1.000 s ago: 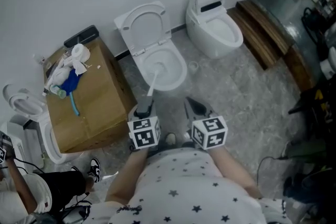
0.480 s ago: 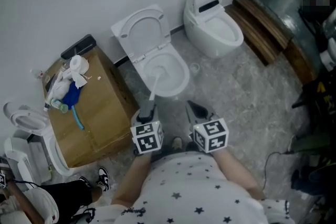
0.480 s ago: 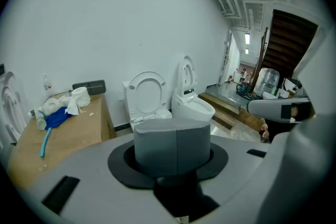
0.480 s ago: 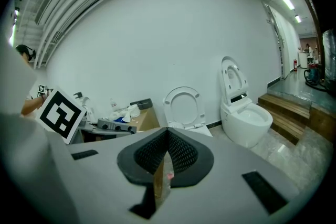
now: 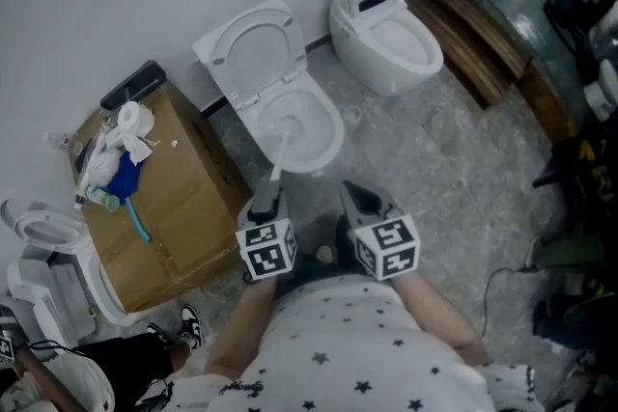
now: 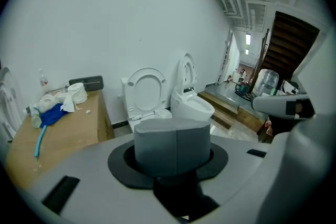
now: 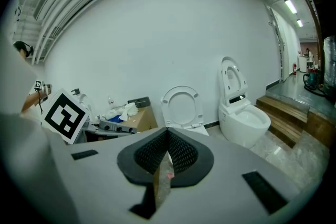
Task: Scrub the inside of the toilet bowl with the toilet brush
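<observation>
Currently your left gripper (image 5: 267,200) is clamped on the grey handle of the toilet brush (image 5: 278,155), and its own view shows the handle's blunt grey end filling the space between its jaws. From that gripper the white shaft slants forward and down, away from you, and the brush head sits inside the toilet bowl (image 5: 334,124) directly ahead, near the middle of the basin. The bowl's seat and lid (image 5: 245,47) stand raised against the wall beyond it. Your right gripper (image 5: 353,195) is just to the right of the left one, level with it and apart from the brush; its two dark ridged pads are pressed together with nothing between them. Farther ahead and to the right of that gripper stands a second toilet (image 5: 386,41), also white with its lid up, and beyond that a wooden step (image 5: 480,36). To the left of your left gripper is a cardboard box (image 5: 180,193), beside the bowl, with a toilet paper roll (image 5: 135,118) and a blue cloth (image 5: 123,175) lying on its top.
</observation>
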`<action>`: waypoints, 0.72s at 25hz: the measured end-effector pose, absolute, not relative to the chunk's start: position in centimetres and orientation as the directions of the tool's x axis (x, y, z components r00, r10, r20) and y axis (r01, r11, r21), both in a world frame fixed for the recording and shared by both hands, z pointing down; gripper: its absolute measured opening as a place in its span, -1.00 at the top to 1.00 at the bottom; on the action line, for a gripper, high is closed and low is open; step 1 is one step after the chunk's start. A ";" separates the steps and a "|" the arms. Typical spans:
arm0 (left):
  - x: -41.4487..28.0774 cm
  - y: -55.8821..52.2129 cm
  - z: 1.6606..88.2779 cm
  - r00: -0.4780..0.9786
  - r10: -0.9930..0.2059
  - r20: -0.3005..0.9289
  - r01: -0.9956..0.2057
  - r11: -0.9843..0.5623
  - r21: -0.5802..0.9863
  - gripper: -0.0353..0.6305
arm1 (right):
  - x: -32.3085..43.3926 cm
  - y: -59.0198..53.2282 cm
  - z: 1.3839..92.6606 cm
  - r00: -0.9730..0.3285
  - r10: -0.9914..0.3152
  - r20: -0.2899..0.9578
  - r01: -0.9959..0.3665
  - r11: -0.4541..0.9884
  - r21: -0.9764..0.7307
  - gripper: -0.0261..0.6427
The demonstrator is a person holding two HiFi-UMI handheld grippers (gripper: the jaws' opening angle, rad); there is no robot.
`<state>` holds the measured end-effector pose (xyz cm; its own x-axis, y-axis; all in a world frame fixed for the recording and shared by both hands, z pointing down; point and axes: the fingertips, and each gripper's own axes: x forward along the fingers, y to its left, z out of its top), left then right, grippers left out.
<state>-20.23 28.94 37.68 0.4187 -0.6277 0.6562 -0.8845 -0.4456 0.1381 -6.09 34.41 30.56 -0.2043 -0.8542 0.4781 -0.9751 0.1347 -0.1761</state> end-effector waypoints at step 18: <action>-16.1 23.2 40.3 0.347 -0.626 0.698 -0.921 -0.366 0.131 0.42 | -1.3 23.8 32.3 -0.373 -0.784 0.496 -0.927 0.339 -0.162 0.91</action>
<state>-16.06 23.21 40.34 0.3474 -0.6259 0.6982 -0.9215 -0.3658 0.1307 -1.25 23.81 32.29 -0.3735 -0.7839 0.4961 -0.9267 0.3392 -0.1617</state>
